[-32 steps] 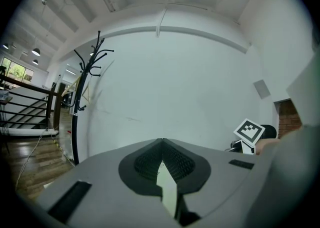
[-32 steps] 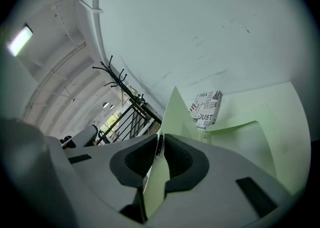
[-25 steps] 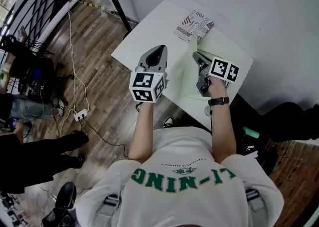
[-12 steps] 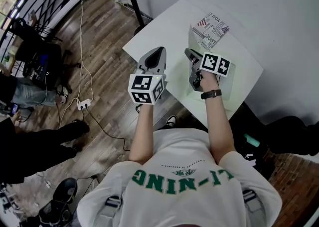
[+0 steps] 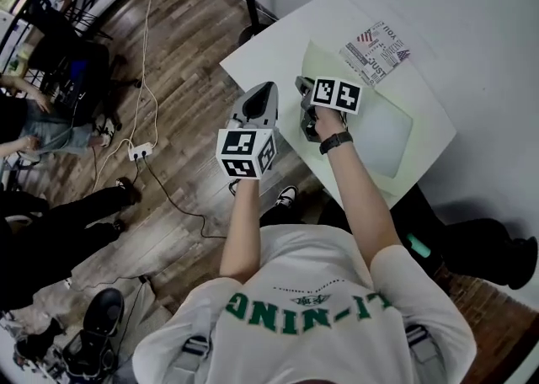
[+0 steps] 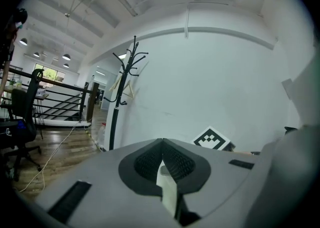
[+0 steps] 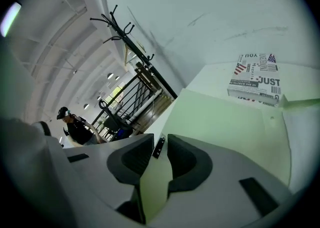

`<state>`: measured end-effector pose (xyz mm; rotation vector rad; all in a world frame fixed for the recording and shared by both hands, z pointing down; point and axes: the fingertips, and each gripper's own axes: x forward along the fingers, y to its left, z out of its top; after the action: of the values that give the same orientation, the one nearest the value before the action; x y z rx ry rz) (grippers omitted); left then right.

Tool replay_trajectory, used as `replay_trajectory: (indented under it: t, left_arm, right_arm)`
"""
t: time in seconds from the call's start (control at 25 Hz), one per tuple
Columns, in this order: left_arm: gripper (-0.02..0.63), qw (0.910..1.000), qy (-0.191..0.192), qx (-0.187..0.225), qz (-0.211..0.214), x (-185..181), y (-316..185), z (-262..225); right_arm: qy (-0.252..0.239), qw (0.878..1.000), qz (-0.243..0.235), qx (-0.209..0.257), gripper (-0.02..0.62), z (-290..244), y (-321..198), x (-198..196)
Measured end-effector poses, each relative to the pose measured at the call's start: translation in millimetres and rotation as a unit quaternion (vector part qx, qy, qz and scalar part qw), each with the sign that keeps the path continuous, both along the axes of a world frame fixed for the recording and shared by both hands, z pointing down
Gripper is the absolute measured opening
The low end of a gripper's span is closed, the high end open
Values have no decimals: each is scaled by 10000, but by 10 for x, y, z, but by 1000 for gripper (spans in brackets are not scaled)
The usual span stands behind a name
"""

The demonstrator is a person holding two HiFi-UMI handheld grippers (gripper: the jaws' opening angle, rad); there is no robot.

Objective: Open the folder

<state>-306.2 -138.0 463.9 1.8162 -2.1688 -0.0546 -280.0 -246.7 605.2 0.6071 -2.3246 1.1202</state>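
A pale green folder [image 5: 383, 134] lies open on the white table [image 5: 269, 45], its clear inner pocket showing. Its cover [image 5: 324, 62] stands raised at the left side. My right gripper [image 5: 301, 88] is shut on the near edge of that cover. In the right gripper view the green cover [image 7: 225, 127] runs between the jaws of the right gripper [image 7: 160, 139]. My left gripper [image 5: 268, 89] hangs just off the table's left edge, above the floor, shut and holding nothing. In the left gripper view the left gripper [image 6: 162, 142] faces a white wall with its tips together.
A printed box [image 5: 376, 50] sits at the table's far corner, just beyond the folder. A black coat stand [image 6: 122, 97] rises left of the table. A cable and power strip [image 5: 139, 151] lie on the wooden floor, and people [image 5: 34, 121] sit at the left.
Both grippers moved left and lower. The right gripper has drawn the green cover over with it, so the folder lies wider open and its inner pocket shows.
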Motion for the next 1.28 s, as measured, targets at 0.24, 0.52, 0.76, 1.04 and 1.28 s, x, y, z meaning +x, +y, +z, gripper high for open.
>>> replay_trajectory:
  t: [0.24, 0.52, 0.76, 1.04, 1.28]
  left_arm:
    - [14, 9987, 217, -233, -408, -240, 188, 379]
    - [14, 9956, 341, -416, -769, -518, 467, 706]
    - [14, 9951, 290, -497, -800, -578, 518, 852]
    - [14, 9945, 387, -580, -782, -594, 626, 979]
    - [14, 9957, 335, -553, -657, -498, 619, 886]
  right_arm:
    - [498, 9984, 228, -128, 106, 646, 37, -339]
    - [1317, 9885, 344, 659, 139, 1136, 181, -521]
    - [1573, 9840, 178, 816, 17, 1556, 219, -449]
    - [1541, 9829, 99, 1005, 17, 1513, 287, -502]
    - [892, 9930, 37, 777, 17, 1326, 334, -456]
